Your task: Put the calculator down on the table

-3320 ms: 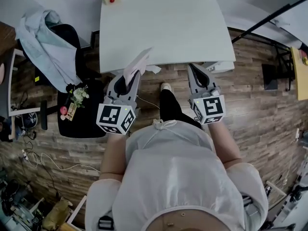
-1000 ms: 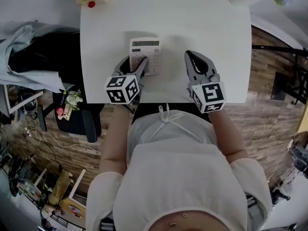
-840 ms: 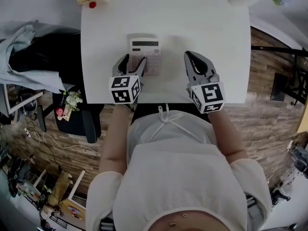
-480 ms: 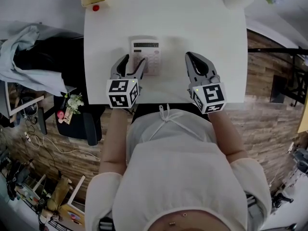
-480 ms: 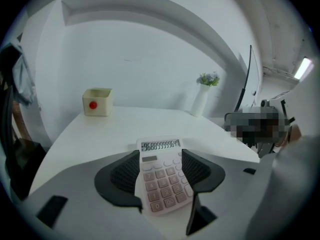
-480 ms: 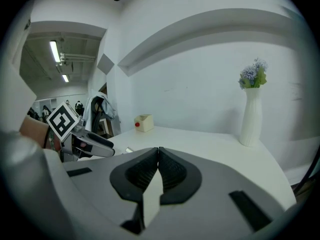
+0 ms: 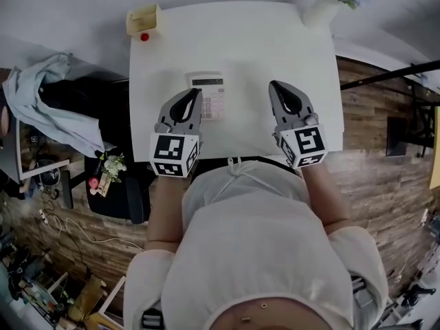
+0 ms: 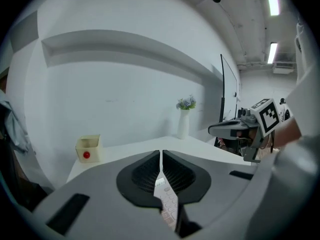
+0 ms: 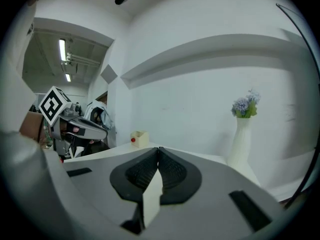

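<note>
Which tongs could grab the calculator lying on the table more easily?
Left. The left tongs hover over the near left edge of the calculator, their jaws closing with nothing between them. The right tongs are shut and empty, off to the side over bare table.

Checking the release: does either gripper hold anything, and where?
Nothing: left gripper jaws are closing empty; right gripper is shut, empty. The calculator lies on the table.

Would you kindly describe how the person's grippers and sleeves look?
The left gripper and right gripper are grey, with pointed fingers and black ribbed pads; the left's jaws are closing on nothing. Each carries a white cube with black square markers. The person wears short white sleeves.
</note>
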`<state>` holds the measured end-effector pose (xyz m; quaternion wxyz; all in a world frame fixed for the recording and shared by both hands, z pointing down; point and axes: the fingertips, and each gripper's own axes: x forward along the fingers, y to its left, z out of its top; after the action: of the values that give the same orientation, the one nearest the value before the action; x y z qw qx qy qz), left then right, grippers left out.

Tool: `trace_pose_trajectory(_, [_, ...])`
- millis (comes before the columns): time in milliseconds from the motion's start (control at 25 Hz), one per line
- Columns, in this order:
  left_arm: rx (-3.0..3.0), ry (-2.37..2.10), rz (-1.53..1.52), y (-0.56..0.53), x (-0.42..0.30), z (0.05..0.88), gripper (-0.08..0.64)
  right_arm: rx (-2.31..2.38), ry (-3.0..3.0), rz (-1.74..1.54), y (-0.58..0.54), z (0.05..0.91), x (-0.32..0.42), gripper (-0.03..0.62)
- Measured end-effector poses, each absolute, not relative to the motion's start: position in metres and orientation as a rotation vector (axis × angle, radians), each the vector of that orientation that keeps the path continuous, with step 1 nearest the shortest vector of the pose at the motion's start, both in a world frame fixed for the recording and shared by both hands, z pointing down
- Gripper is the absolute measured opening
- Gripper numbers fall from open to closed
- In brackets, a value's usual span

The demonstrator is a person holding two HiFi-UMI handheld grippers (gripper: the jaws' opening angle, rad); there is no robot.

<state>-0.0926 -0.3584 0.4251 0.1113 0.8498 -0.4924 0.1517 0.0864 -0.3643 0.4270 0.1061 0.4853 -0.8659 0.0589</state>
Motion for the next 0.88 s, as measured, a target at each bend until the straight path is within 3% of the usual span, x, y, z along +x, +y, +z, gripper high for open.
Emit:
trace_pose_trajectory(320, [2.638, -1.409, 0.254, -0.343, -0.084, 0.36, 0.021, 1.479, -2.585, 0.076, -0.35, 0.389, 0.095, 0.005])
trace_pose_trajectory(880, [2.66, -1.426, 0.215, -0.344, -0.085, 0.345, 0.021, 1.422, -2.63, 0.064, -0.346, 0.384, 0.085, 0.003])
